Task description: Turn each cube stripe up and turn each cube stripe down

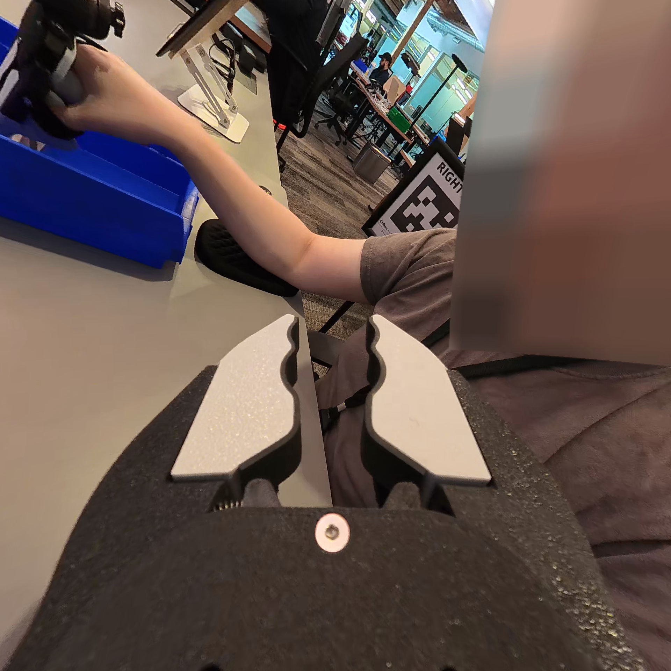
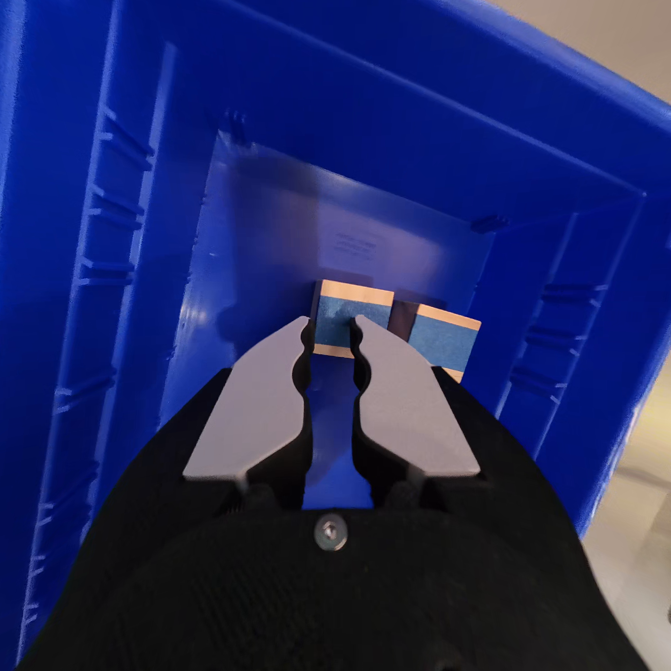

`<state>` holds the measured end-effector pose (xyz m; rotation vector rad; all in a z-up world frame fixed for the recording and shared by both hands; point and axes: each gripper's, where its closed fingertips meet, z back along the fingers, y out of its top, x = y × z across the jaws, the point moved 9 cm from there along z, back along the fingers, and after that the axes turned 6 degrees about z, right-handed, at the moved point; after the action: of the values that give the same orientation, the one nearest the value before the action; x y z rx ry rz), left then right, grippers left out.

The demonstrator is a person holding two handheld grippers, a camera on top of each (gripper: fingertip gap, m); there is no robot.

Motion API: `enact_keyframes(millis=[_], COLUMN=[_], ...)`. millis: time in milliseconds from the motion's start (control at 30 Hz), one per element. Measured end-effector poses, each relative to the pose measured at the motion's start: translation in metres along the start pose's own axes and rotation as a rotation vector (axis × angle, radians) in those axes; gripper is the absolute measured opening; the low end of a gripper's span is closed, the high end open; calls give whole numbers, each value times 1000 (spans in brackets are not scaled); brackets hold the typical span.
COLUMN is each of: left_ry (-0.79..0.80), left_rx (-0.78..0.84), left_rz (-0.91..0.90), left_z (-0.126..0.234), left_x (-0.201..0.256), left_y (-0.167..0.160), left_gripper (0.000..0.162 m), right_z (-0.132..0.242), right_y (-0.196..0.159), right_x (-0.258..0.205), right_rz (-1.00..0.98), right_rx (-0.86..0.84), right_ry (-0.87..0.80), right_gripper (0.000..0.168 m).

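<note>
Two wooden cubes lie side by side on the floor of a blue bin [image 2: 254, 109], both with a blue stripe facing up. My right gripper [image 2: 332, 319] hovers over the left cube [image 2: 334, 308], jaws a little apart and empty. Its right fingertip hides part of that cube's top. The right cube [image 2: 441, 337] sits just to the right, partly behind the right finger. My left gripper [image 1: 333, 321] is open and empty over the near table edge, away from the bin [image 1: 101, 203]. The left wrist view shows the right gripper's body [image 1: 47, 72] held in a hand above the bin.
The person's forearm [image 1: 218, 181] stretches across the grey table [image 1: 72, 363] to the bin. A black padded rest [image 1: 236, 254] lies by the bin's corner. A white stand [image 1: 214, 105] is farther back. A framed marker sign [image 1: 425, 199] stands beyond the table edge.
</note>
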<state>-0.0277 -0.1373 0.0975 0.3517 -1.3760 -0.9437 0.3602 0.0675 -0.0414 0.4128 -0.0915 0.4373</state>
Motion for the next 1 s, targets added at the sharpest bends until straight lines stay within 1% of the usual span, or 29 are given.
enact_keyframes(millis=[100, 167, 233, 300, 367, 433, 500, 533, 600, 633, 667, 733, 900, 967, 1000], left_ry=[3, 19, 48, 143, 324, 588, 872, 991, 1181, 1229, 1248, 1237, 1223, 1257, 1231], left_rx=[0, 20, 50, 86, 119, 141, 125, 99, 35, 2, -30, -115, -425, -546, -597], left_rz=[-1, -8, -31, -88, -172, -242, -267, -268, -230, -190, -146, -86, -146, -176, -173], left_z=[-1, 2, 12, 29, 55, 88, 124, 140, 169, 179, 186, 191, 189, 191, 191], left_x=[0, 0, 3, 7, 6, -1, -12, -19, -36, -45, -56, -76, -133, -158, -168], left_y=[0, 2, 5, 8, 11, 14, 13, 12, 5, 1, -4, -13, -26, -33, -38], left_gripper=[35, 35, 34, 34, 35, 36, 42, 42, 42, 42, 42, 42, 46, 46, 47], right_z=[0, 11, 38, 74, 103, 121, 130, 132, 131, 129, 126, 121, 107, 102, 101], right_y=[0, 3, 7, 8, 4, -2, -5, -6, -7, -7, -7, -6, -4, -4, -4], right_x=[2, 3, 8, 14, 18, 19, 21, 22, 24, 25, 25, 23, 15, 13, 12], right_rz=[-16, -31, -45, -38, -25, -11, -8, -9, -9, -6, 0, 27, 90, 73, 70], right_rx=[15, 91, 231, 385, 499, 555, 588, 599, 602, 593, 579, 550, 475, 449, 449], right_ry=[17, 86, 86, 48, 24, 38, 56, 64, 76, 79, 81, 86, 78, 103, 119], right_gripper=[21, 22, 22, 23, 24, 27, 29, 30, 31, 31, 32, 33, 34, 34, 35])
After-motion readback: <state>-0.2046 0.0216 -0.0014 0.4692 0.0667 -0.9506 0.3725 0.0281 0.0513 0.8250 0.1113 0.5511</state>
